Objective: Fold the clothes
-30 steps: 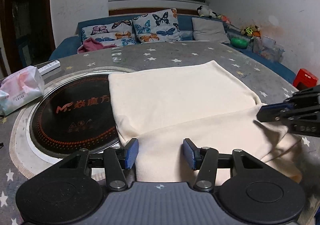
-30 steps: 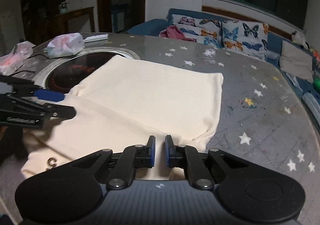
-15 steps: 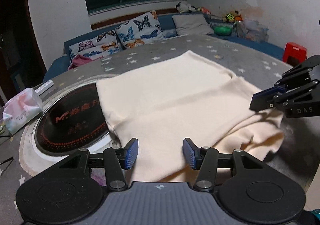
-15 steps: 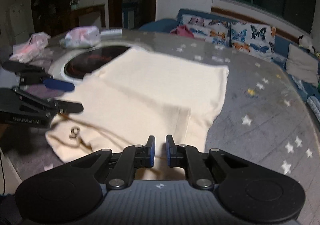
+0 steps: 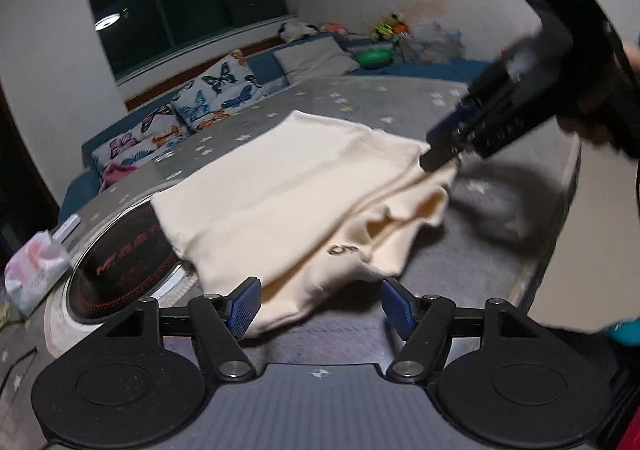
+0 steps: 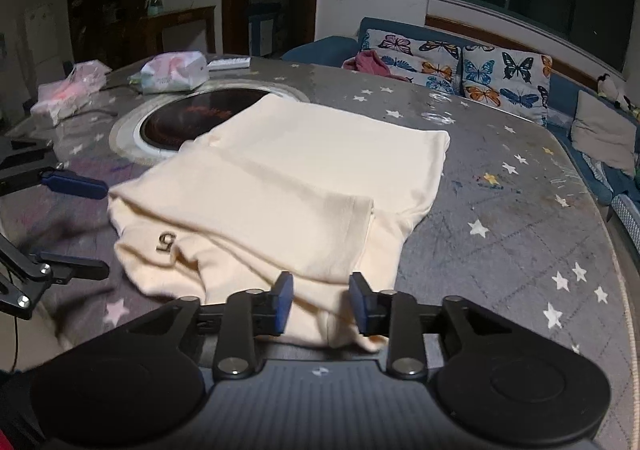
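A cream garment (image 6: pixel 296 185) lies folded on the grey star-patterned table, with a dark "5" mark (image 6: pixel 166 242) on its near flap; it also shows in the left wrist view (image 5: pixel 304 193). My right gripper (image 6: pixel 320 304) is open, its fingers either side of the garment's near edge. My left gripper (image 5: pixel 320 304) is open and empty at the garment's near corner. In the left wrist view the right gripper (image 5: pixel 444 149) is at the garment's far right corner. In the right wrist view the left gripper (image 6: pixel 76 226) is open beside the garment's left edge.
A round black induction cooktop (image 6: pixel 192 121) is set in the table, partly under the garment. Tissue packs (image 6: pixel 176 71) and a remote (image 6: pixel 228 63) lie beyond it. A blue sofa with butterfly cushions (image 6: pixel 460 61) runs behind the table. The table edge (image 6: pixel 622 262) curves at the right.
My right gripper has opened and let go of the garment. The folded flap now lies on the garment with the "5" mark showing. Both grippers have drawn back.
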`<state>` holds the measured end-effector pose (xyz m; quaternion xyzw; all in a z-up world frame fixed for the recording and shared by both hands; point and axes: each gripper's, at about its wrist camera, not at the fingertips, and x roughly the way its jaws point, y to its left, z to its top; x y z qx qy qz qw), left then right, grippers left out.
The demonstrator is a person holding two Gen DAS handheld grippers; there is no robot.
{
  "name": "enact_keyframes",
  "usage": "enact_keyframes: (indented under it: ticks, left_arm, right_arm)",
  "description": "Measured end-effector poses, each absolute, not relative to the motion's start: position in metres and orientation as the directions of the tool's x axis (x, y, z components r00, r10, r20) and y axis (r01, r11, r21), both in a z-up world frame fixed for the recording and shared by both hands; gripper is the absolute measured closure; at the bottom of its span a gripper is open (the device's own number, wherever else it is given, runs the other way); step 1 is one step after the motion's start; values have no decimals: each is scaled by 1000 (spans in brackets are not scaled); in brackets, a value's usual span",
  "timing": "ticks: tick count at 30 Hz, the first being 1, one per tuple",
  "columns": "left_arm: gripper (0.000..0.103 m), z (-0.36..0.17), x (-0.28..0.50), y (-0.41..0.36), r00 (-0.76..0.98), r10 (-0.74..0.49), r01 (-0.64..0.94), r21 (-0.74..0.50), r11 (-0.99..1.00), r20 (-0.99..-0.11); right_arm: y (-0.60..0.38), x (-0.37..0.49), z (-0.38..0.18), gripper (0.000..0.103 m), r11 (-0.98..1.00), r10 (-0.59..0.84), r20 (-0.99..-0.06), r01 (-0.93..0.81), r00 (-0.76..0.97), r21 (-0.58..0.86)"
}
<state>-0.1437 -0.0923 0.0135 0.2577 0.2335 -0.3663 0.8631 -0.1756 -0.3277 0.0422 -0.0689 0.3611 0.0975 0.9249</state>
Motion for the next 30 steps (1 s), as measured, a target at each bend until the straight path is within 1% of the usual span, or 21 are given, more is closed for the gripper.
enact_keyframes:
  ticks: [3,5,6,7,8,9,11,12,13,14,17,21,23,27,28,30]
  left_arm:
    - [34,6,-143,-100,637,-511,751,313,582,-578]
    - [43,3,-140,-104,636,-519,755,318,574,-572]
    - [52,2,-138,-105,636,-521,755,321,572,-569]
    - [62,1,-137,-106,637,-522,755,323,571,-567]
    - [69,0,-136,-108,641,-521,752,326,573,-564]
    - [80,0,-136,-108,648,-516,746,330,578,-560]
    - [88,5,-132,-108,648,-523,743,306,596,-554]
    - [91,8,-129,-107,645,-529,742,288,605,-550]
    - [92,12,-126,-106,645,-535,740,272,615,-545]
    - [92,17,-121,-105,647,-541,736,258,626,-537]
    - [93,28,-104,-105,653,-543,723,219,656,-528]
    - [93,33,-81,-109,647,-542,714,177,677,-537]
    - [93,32,-75,-111,641,-541,716,169,678,-545]
    - [93,29,-71,-111,629,-544,723,160,672,-555]
    - [92,28,-71,-110,626,-546,725,158,670,-558]
    - [88,27,-76,-105,626,-546,728,166,665,-557]
  right_arm:
    - [-327,-184,42,60,966,124,-684,-244,719,-80]
    - [-326,-189,42,58,961,120,-683,-256,720,-102]
    - [-325,-192,42,57,958,119,-684,-264,720,-111]
    - [-324,-194,42,53,955,118,-686,-272,718,-120]
    - [-323,-197,41,51,951,118,-687,-281,717,-131]
    - [-322,-200,41,50,945,116,-688,-294,716,-146]
    - [-318,-205,40,50,929,116,-688,-323,716,-179]
    - [-316,-208,40,46,920,121,-685,-340,718,-194]
    - [-314,-211,40,41,910,126,-682,-358,720,-209]
    - [-312,-213,40,40,899,137,-678,-378,723,-222]
    - [-304,-215,40,38,860,163,-654,-431,739,-274]
    - [-296,-206,38,38,829,198,-636,-474,746,-298]
    - [-294,-195,34,40,823,206,-634,-483,745,-299]
    - [-295,-174,28,49,824,228,-632,-493,740,-280]
    - [-295,-169,26,63,822,229,-641,-498,733,-276]
    - [-297,-161,23,81,827,238,-656,-504,716,-250]
